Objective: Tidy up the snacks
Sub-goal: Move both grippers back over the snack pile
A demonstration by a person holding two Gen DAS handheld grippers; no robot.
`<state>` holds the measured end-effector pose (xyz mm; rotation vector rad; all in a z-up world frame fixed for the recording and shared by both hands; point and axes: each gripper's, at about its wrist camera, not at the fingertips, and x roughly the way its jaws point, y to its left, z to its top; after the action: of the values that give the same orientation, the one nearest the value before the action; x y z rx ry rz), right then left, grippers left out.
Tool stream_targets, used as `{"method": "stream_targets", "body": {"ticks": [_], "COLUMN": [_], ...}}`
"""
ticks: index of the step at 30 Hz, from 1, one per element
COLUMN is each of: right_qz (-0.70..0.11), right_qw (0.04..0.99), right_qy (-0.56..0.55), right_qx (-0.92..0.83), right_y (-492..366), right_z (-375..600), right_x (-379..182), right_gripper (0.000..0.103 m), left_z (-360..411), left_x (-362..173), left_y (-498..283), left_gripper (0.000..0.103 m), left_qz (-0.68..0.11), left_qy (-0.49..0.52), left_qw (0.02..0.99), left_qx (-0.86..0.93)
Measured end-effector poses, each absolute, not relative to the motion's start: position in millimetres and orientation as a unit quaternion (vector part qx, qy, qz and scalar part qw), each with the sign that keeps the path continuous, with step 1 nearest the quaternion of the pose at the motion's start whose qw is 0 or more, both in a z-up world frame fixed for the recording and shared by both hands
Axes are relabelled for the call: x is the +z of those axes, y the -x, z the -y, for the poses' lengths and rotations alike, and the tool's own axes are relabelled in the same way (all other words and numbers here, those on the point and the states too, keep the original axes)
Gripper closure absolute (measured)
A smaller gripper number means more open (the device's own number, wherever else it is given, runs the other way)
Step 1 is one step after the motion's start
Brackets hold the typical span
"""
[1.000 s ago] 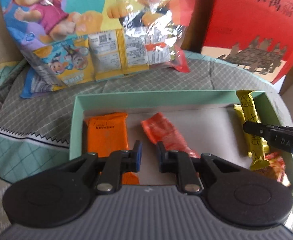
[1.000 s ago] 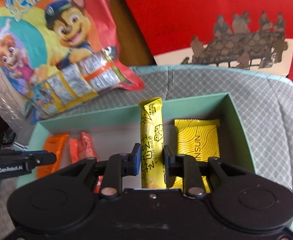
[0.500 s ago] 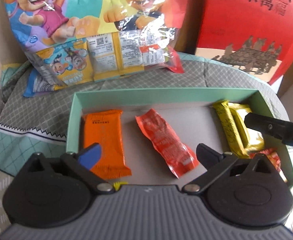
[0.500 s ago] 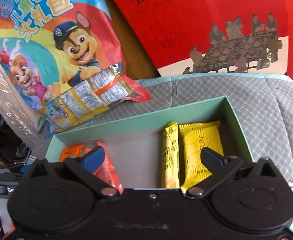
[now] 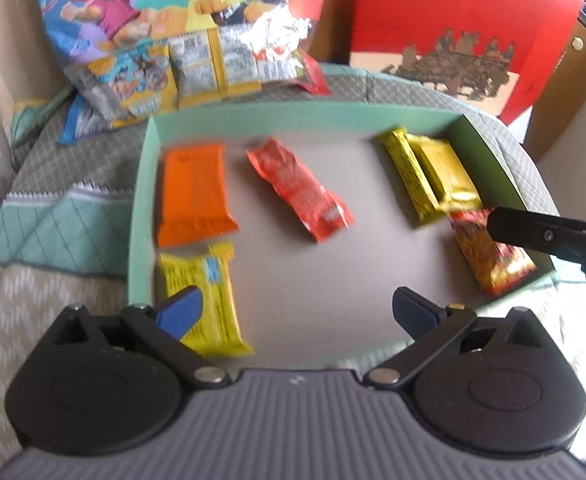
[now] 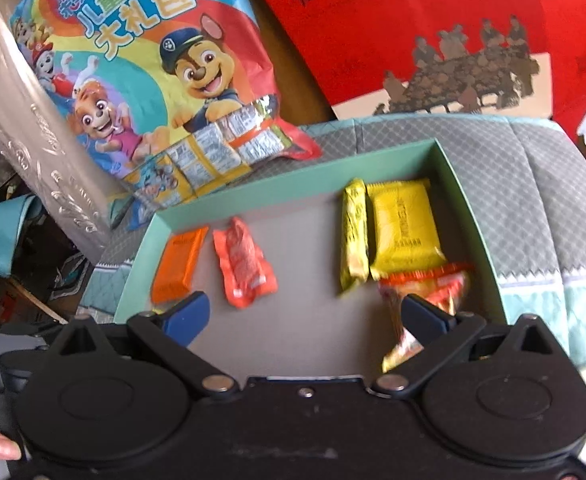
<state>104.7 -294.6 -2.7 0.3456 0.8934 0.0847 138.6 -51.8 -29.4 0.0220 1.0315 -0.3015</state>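
Observation:
A shallow mint-green box (image 5: 293,118) (image 6: 293,178) holds the snacks. In it lie an orange flat pack (image 5: 195,196) (image 6: 179,266), a red-orange pouch (image 5: 299,188) (image 6: 243,266), a yellow bar (image 5: 407,178) (image 6: 354,234), a yellow square pack (image 5: 447,174) (image 6: 405,226), an orange-red pack (image 5: 489,256) (image 6: 429,290) at the right, and a yellow pack (image 5: 203,300) at the near left. My left gripper (image 5: 297,310) is open and empty above the box's near edge. My right gripper (image 6: 303,316) is open and empty; one finger (image 5: 549,236) shows in the left wrist view.
A large cartoon-dog snack bag (image 5: 181,28) (image 6: 153,80) leans behind the box. A red printed bag (image 5: 473,32) (image 6: 453,32) stands at the back right. The box sits on a grey quilted cloth (image 5: 65,152) (image 6: 533,192).
Both grippers opened, releasing the red-orange pouch and the yellow bar, then pulled back from the box. More of the box and its near packs now show.

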Motion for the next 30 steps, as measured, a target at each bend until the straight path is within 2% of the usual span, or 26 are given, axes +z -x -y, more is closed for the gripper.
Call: {"method": "stream_targets", "body": {"ticks": [13, 20, 24, 26, 30], "right_qz": [-0.440, -0.440, -0.439, -0.437, -0.439], "right_qw": [0.877, 0.869, 0.862, 0.860, 0.856], "right_qy": [-0.194, -0.227, -0.254, -0.262, -0.274], "right_qx": [0.012, -0.014, -0.016, -0.010, 0.003], "right_y": [-37, -10, 2, 7, 8], "right_z": [323, 345, 355, 357, 355], "right_x": [-8, -19, -25, -26, -30], "right_gripper": [0.000, 0.029, 0.049, 0.054, 0.059], "left_z": [112, 141, 160, 169, 189], "left_x": [-41, -49, -52, -57, -73], "left_y": [-71, -58, -48, -42, -30], "left_gripper": [0.000, 0.001, 0.009, 0.010, 0.010], "left_qz": [-0.507, -0.512, -0.509, -0.511, -0.509], "left_qy": [-0.060, -0.083, -0.097, -0.111, -0.156], "left_qw": [0.834, 0.826, 0.820, 0.814, 0.806], "left_qx": [-0.208, -0.221, -0.244, -0.252, -0.259]}}
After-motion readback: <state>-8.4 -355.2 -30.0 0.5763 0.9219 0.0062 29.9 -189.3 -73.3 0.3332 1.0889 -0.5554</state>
